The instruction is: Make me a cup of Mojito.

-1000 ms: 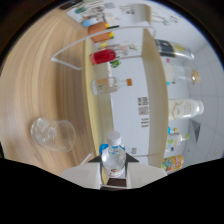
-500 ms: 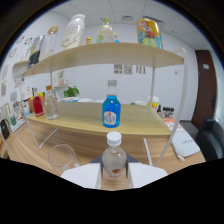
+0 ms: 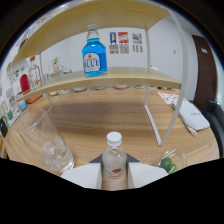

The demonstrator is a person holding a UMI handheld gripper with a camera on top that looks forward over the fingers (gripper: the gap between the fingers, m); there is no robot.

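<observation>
A small clear plastic bottle [image 3: 114,159] with a white screw cap is pinched between the pale fingers of the tongs [image 3: 114,175], over the wooden bench [image 3: 115,112]. Just beside it, a clear glass [image 3: 46,145] holding ice is seen. Beyond, a blue, labelled bottle [image 3: 93,52] stands on a pale wooden shelf [image 3: 125,76] carried by thin white legs.

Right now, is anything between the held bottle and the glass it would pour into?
Nothing visible. The small white-capped bottle sits between the gripper jaws, which press on it; the clear glass with ice stands just beside it on the wooden table, with bare gap between.
</observation>
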